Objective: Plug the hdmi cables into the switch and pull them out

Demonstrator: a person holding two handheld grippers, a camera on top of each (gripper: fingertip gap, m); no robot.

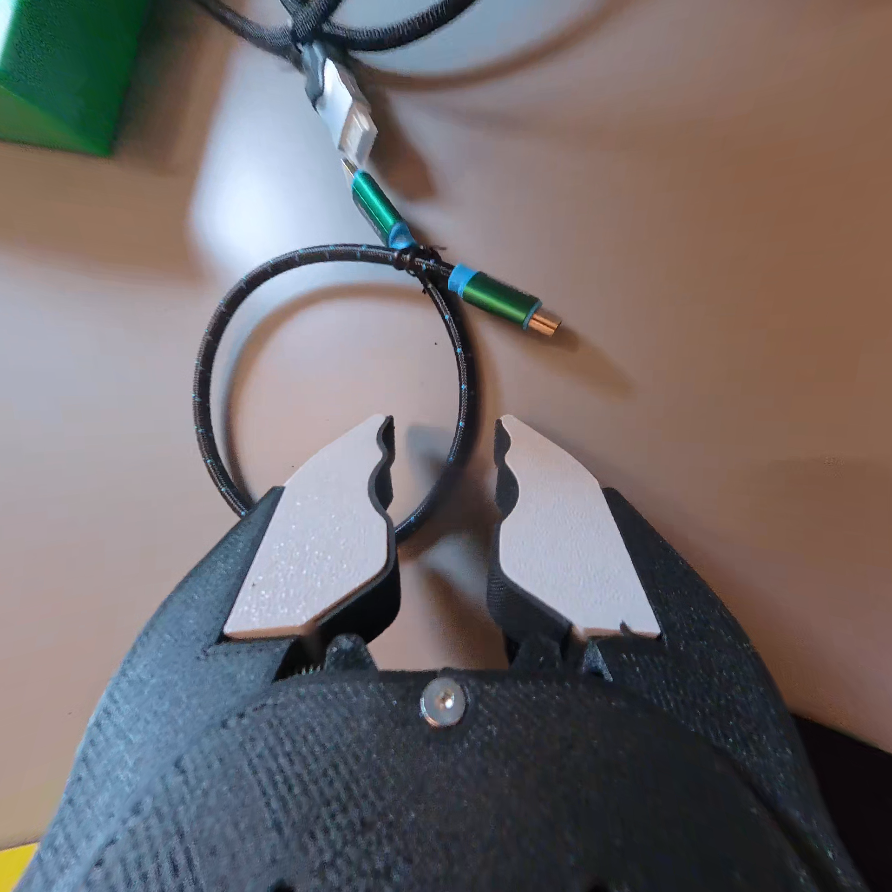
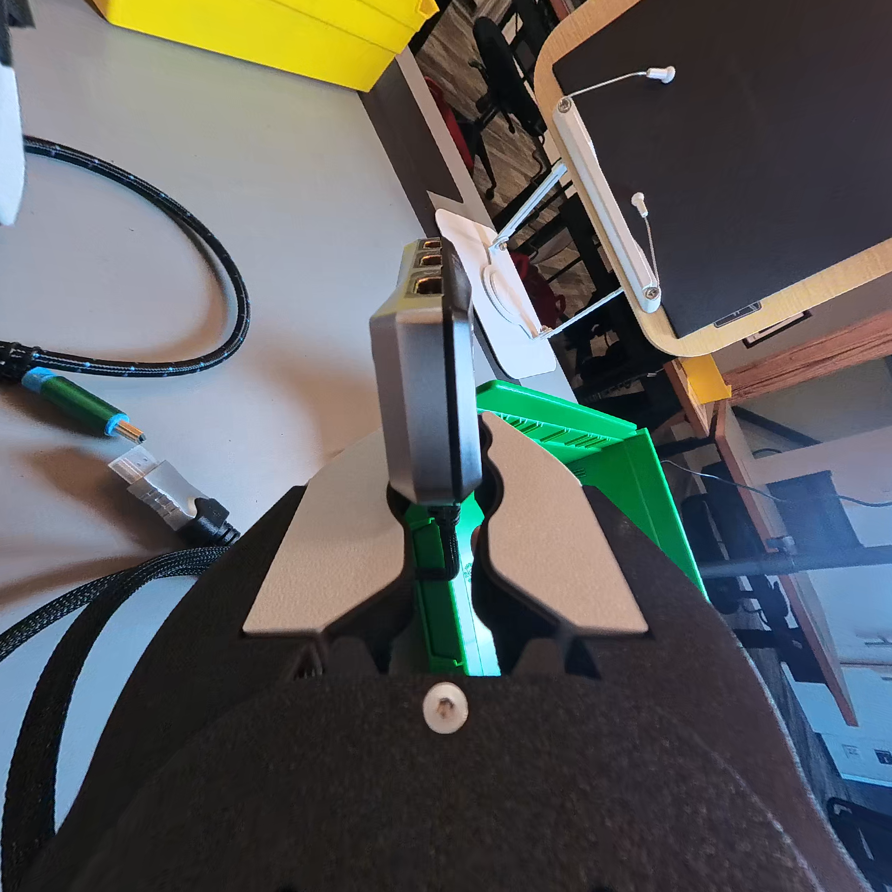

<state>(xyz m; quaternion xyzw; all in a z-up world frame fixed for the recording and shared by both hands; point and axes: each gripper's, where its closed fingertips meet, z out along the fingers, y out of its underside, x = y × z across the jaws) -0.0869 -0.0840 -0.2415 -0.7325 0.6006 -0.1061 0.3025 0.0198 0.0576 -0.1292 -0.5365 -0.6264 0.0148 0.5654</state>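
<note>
Both wrist views close above the table [image 1: 675,193], angled down; shared green-ended cable [image 1: 328,347] and silver plug [image 1: 347,120].

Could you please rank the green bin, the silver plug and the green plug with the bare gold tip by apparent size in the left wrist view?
1. green bin, though cropped by the frame.
2 and 3. silver plug and green plug look alike; differing distance from the camera leaves that unsure.

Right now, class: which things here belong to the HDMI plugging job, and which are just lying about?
Job: switch, held in right hand-held gripper; green-plug cable; silver-plug cable; open left hand-held gripper.
Lying about: yellow bin; green bin.
</note>
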